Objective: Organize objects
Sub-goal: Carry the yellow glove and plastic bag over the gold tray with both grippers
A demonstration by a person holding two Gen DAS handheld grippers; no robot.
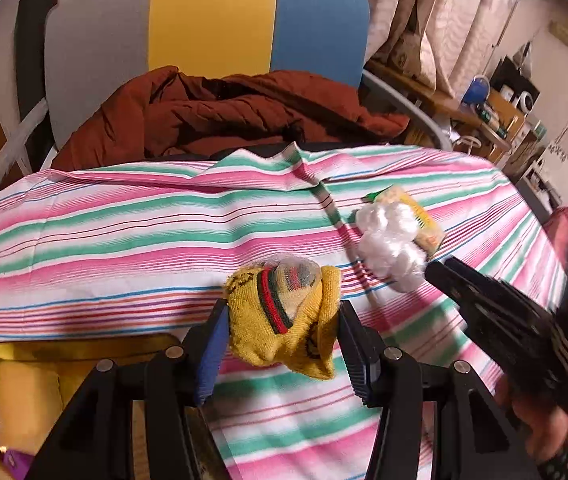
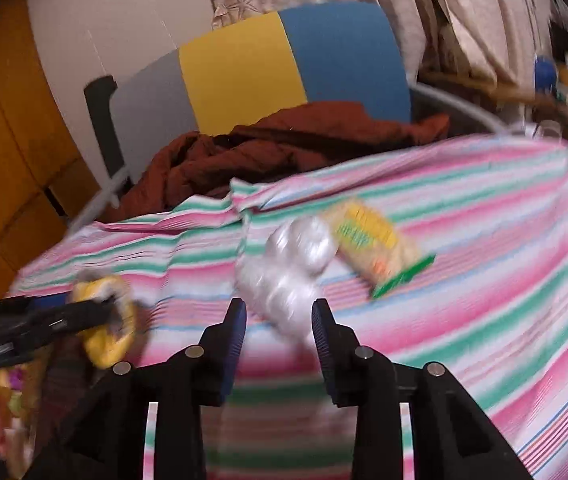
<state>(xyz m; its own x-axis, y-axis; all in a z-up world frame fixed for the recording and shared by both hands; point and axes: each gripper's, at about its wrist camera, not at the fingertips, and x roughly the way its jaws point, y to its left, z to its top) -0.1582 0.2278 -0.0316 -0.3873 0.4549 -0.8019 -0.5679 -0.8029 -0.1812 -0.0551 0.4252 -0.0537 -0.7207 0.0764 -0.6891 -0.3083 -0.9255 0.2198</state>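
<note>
Left tool (image 1: 282, 326) clamped on soft, light yellow sock (image 1: 284, 320), above bench (image 1: 84, 232) edge at 6 o'clock | right tool (image 2: 278, 320) apart, nearing crinkly plastic bag (image 2: 287, 272) at center; probably slippery, pinch mid-bunch.

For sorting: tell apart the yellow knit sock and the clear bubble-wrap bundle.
The yellow knit sock is opaque fabric with a red-green band; the clear bubble-wrap bundle is shiny, lumpy plastic. The sock is clamped in the left gripper; the bundle lies on the striped cloth, ahead of the open right gripper. Both are soft.
</note>
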